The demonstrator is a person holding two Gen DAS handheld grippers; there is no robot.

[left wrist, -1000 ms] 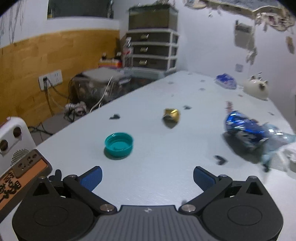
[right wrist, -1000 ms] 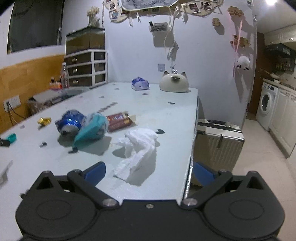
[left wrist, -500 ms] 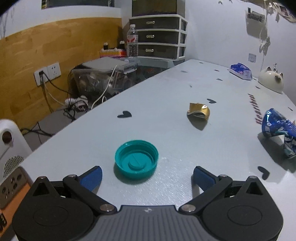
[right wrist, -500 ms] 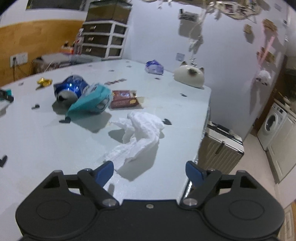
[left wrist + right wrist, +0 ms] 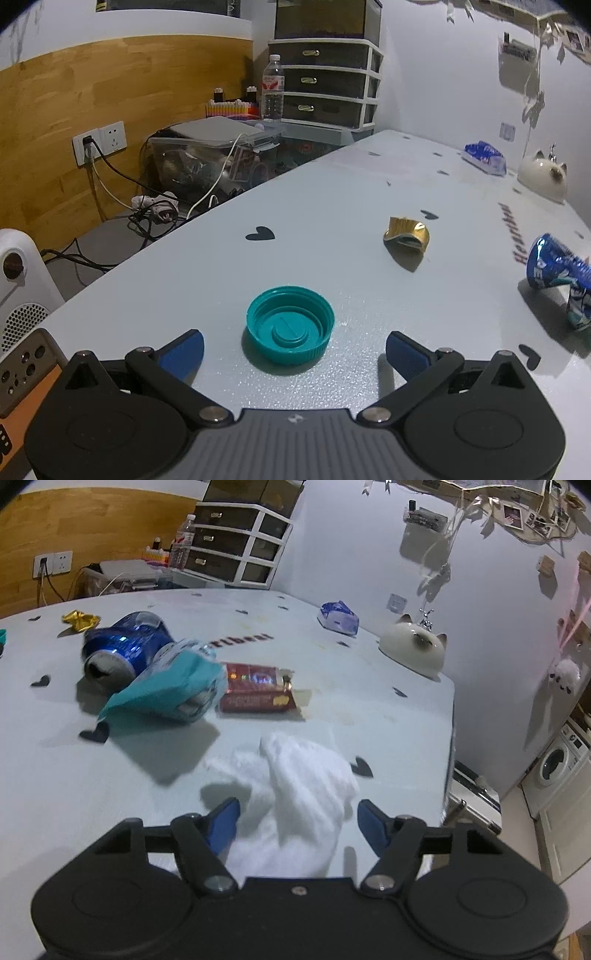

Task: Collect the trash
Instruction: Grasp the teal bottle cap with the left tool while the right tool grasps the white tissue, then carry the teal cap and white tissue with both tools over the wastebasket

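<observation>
On the pale counter (image 5: 369,192), dotted with small dark heart marks, the left hand-held gripper (image 5: 294,349) sits low with its blue-padded jaws spread wide; a teal bottle cap (image 5: 290,326) lies open side up between them, touching neither pad. Farther along the counter in the left wrist view lie a crumpled gold foil wrapper (image 5: 407,234) and, near the right edge, a dented blue drink can (image 5: 550,264) on its side. The right hand-held gripper (image 5: 297,821) has just been closing its jaws, which now stand partly open on either side of a crumpled white tissue (image 5: 299,794); the tissue lies between the blue pads, and the pads do not visibly press it, though blur there makes contact on the left side hard to judge. Beyond the tissue, a teal snack bag (image 5: 173,690) leans against the same blue can, with a flattened dark red packet (image 5: 258,692) just beside the bag. A blue and white wrapper (image 5: 338,618) and a cream cat-shaped ceramic dish (image 5: 415,650) stand near the counter's far end, well apart from the grippers. Off the counter's left side are a set of plastic drawers (image 5: 325,86), a water bottle (image 5: 272,88) and a clear storage box (image 5: 210,162) with cables running to a wall socket.
</observation>
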